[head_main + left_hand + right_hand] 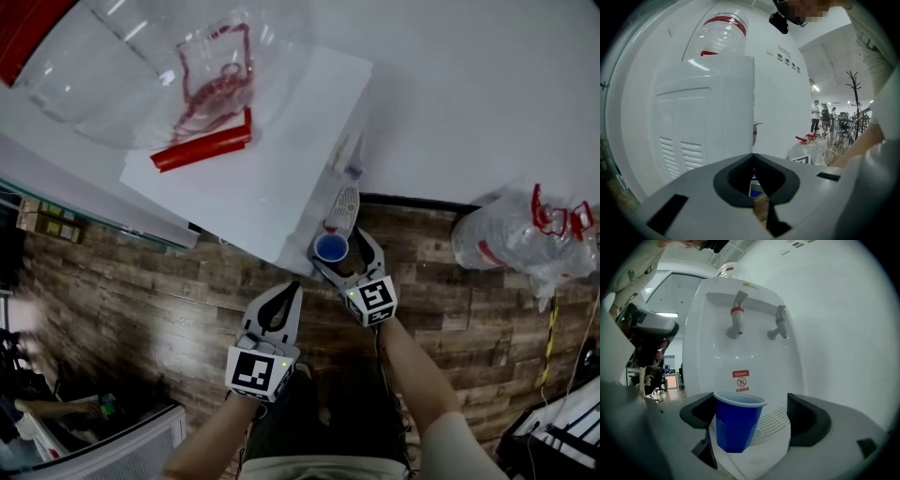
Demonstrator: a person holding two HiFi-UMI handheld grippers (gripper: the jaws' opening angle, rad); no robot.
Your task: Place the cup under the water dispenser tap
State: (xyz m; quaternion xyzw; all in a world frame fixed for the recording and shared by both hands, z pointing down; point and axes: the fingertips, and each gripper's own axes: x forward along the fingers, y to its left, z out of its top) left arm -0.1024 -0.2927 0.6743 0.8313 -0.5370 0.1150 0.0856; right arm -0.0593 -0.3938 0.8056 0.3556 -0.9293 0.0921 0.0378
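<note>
At your left, the left tool (757, 188) has its jaws closed together on nothing, beside the white water dispenser (708, 126). Further right, your right tool (753, 414) stands wide open around the blue cup (737, 423). The cup sits upright at the front of the drip tray (777, 423), close by one jaw and clear of the other, with the red-collared tap (736, 317) above.
</note>
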